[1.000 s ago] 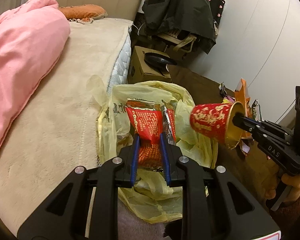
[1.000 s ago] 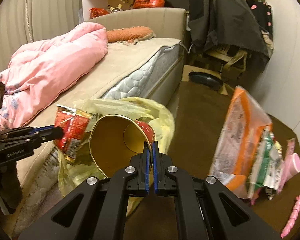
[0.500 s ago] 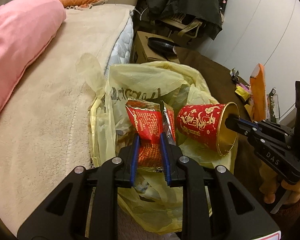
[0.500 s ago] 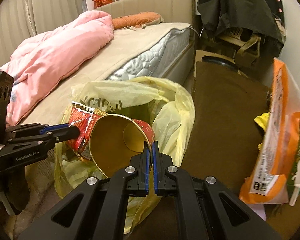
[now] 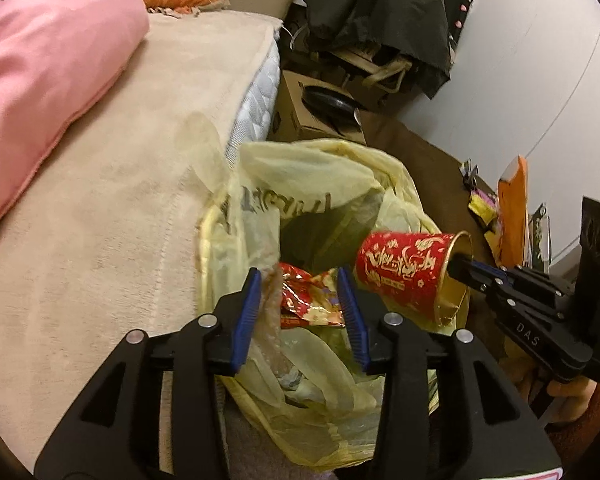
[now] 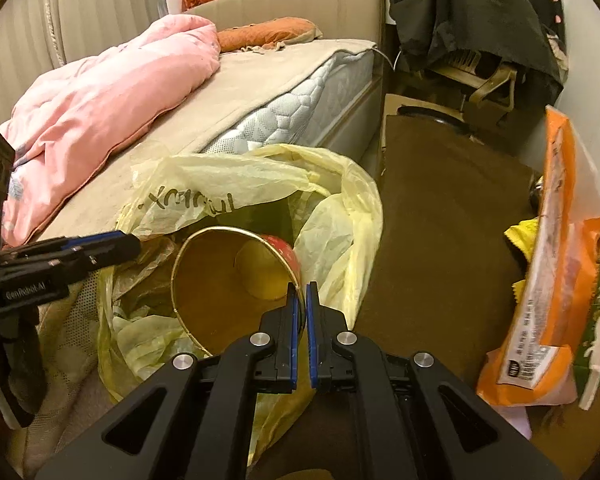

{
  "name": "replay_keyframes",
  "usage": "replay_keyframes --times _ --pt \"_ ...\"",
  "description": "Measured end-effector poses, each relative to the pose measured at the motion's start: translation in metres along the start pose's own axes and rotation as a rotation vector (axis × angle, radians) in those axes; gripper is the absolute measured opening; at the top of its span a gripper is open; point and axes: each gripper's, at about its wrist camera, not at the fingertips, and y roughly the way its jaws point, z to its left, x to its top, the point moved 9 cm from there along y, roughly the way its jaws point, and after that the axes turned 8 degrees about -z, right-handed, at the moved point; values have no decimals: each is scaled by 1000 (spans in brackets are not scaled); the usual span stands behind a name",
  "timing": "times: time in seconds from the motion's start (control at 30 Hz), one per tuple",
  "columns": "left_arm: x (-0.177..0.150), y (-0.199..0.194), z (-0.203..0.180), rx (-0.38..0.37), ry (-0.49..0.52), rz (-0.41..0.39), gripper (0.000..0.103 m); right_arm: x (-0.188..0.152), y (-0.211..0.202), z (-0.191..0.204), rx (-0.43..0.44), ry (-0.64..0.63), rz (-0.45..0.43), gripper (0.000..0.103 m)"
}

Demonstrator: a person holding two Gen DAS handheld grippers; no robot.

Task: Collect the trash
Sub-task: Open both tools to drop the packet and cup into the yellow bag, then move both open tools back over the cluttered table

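1 wrapper (image 5: pixel 312 300) btwn opening left hand-held gripper (image 5: pixel 300 292); right hand-held gripper (image 6: pixel 301 300) pinches 1 cup (image 6: pixel 228 276).

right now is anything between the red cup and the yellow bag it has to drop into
Nothing visible blocks it. The red cup, pinched at its rim by the right gripper, hangs over the open mouth of the yellow bag. The left gripper, jaws opening around a red wrapper, is beside it, not underneath.

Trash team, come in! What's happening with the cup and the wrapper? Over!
Left hand-held gripper opening, red wrapper dropping into yellow bag. Right hand-held gripper shut on red cup rim, over bag mouth. Nothing blocking.
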Motion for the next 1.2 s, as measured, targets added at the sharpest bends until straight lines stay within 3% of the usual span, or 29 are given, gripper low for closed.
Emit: replay_keyframes --times 0.13,0.2,0.27,0.3,0.53,0.93,1.2 --pt "6 -10 0 11 -9 -18 38 6 -15 -2 7 0 -18 8" --pt "7 -15 -3 11 -2 -27 38 8 -22 -1 11 -9 -31 24" --pt "8 -19 -7 8 8 -34 38 11 -29 1 40 -13 -50 55" --pt "9 -20 -9 8 13 -37 38 12 -32 2 43 -17 -55 58" --pt "12 -35 -31 -3 53 -63 38 13 -58 -10 -14 -29 -85 59" --pt "17 -53 -99 -45 161 -110 38 7 -131 -86 -151 55 -172 60" --pt "25 -65 -158 -43 274 -196 38 4 -186 -139 -242 83 -270 66"
